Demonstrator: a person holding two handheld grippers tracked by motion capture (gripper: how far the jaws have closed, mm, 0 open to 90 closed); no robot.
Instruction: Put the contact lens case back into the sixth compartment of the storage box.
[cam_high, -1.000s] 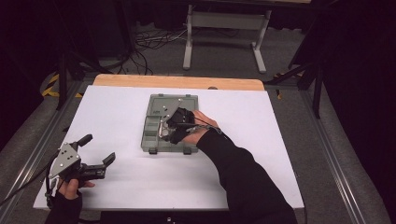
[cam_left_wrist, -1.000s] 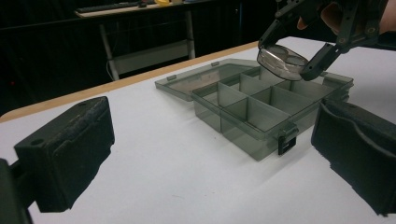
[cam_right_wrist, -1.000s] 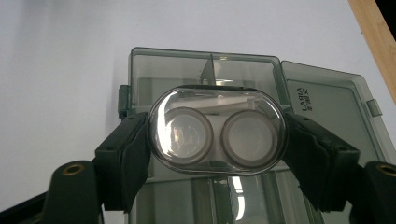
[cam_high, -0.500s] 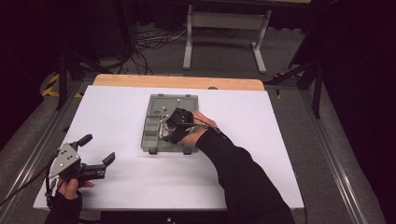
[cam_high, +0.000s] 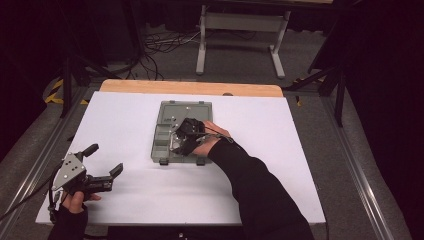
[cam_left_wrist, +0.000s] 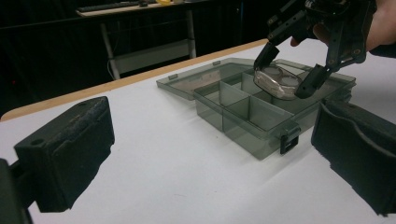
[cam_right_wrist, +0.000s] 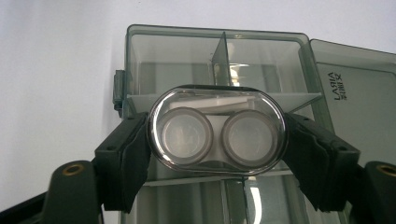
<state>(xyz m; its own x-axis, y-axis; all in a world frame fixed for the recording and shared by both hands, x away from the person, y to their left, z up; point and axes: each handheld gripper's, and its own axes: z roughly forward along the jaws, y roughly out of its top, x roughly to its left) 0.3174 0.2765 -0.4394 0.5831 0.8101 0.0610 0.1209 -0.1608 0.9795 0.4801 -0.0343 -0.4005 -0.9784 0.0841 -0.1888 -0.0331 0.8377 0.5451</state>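
surface: white table (cam_high: 300, 150) | on it: open grey compartment box (cam_high: 165, 142)

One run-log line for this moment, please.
right gripper: shut on clear oval case | above open grey organizer box | left gripper: open, apart

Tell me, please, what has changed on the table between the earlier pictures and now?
Nothing has visibly changed. The right claw stays closed on the clear oval contact lens case above the grey compartment box, whose lid remains open. The left claw still rests open near the table's left front corner.
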